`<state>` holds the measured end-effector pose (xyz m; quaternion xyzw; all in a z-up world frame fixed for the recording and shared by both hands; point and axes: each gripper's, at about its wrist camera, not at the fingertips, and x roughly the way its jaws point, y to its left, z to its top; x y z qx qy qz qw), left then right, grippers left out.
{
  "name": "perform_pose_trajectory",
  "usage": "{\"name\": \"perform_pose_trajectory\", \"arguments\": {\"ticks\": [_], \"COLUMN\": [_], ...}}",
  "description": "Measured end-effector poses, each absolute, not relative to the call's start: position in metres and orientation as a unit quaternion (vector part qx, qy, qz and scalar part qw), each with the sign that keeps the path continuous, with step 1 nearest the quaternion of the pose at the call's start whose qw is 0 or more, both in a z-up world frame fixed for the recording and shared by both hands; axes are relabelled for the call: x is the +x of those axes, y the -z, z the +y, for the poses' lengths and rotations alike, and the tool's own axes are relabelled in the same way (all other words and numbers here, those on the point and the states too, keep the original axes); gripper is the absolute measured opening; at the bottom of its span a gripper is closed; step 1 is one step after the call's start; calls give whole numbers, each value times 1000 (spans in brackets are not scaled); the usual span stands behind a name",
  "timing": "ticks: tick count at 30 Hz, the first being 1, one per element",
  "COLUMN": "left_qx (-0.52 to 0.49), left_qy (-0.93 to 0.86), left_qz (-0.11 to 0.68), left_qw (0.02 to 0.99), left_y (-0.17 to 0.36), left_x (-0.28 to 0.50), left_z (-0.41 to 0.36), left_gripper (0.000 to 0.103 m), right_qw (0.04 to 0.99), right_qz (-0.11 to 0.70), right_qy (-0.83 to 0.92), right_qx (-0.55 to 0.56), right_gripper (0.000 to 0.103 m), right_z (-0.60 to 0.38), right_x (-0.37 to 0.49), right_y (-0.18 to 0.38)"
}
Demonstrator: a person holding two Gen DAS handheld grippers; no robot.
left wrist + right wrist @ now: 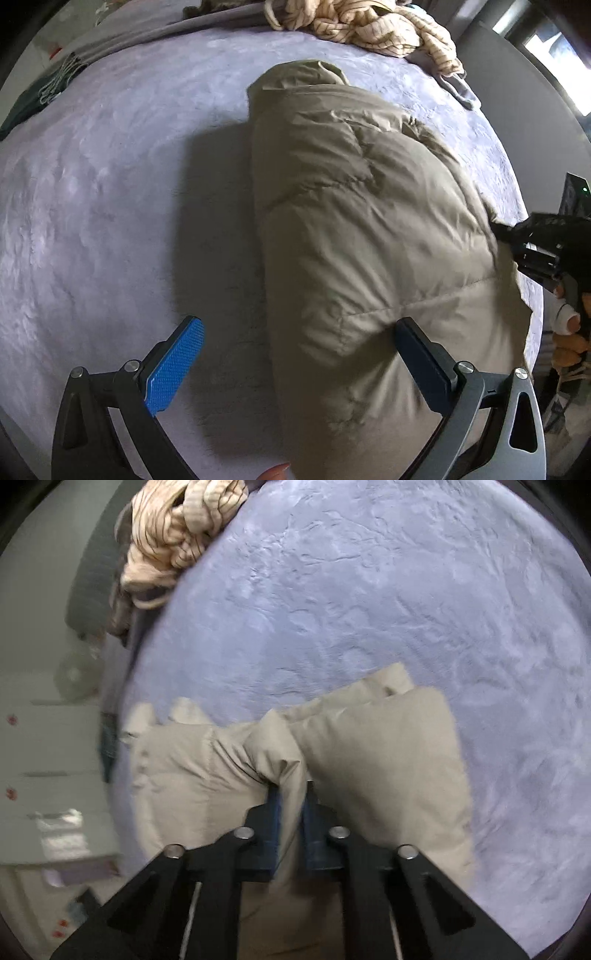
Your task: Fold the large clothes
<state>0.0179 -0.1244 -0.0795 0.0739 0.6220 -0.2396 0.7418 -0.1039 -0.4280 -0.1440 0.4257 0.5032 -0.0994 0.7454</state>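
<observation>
While the puffy tan coat [369, 229] lies on the soft purple blanket [110, 203], the left gripper [299, 354] has its blue fingers [177, 365] spread wide, one over the blanket and one against the coat. The right gripper [291, 812] is pinching a fold of the coat tight. A striped cream cloth [369, 26] sits bunched at the far edge.
</observation>
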Motion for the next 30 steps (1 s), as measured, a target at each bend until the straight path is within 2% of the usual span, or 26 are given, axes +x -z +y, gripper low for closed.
{"name": "perform_pose_trajectory", "arguments": {"ticks": [5, 14, 19, 23, 25, 27, 28, 30], "left_qx": [88, 104, 111, 114, 111, 110, 110, 109], "left_qy": [241, 232, 229, 227, 226, 228, 229, 231], "left_qz": [624, 629, 633, 631, 632, 633, 633, 635], "left_qw": [738, 735, 731, 733, 733, 732, 731, 729], "left_y": [79, 76, 77, 76, 76, 76, 76, 77], "left_x": [8, 3, 5, 4, 4, 5, 6, 7], "left_z": [-145, -152, -155, -154, -154, -154, -154, -153], "left_gripper": [103, 103, 103, 103, 103, 103, 103, 103], "right_qw": [741, 811, 779, 771, 777, 784, 787, 790], "right_qz": [536, 493, 561, 548, 546, 538, 532, 523], "right_qy": [107, 54, 53, 46, 55, 67, 71, 80], "right_qx": [390, 311, 277, 320, 308, 302, 303, 310], "right_gripper": [7, 8, 8, 9, 23, 71, 79, 79], "right_z": [-437, -392, -368, -384, -390, -399, -402, -412], "right_x": [-117, -152, -155, -164, -168, -174, -177, -184], "right_y": [158, 85, 124, 123, 114, 106, 102, 101]}}
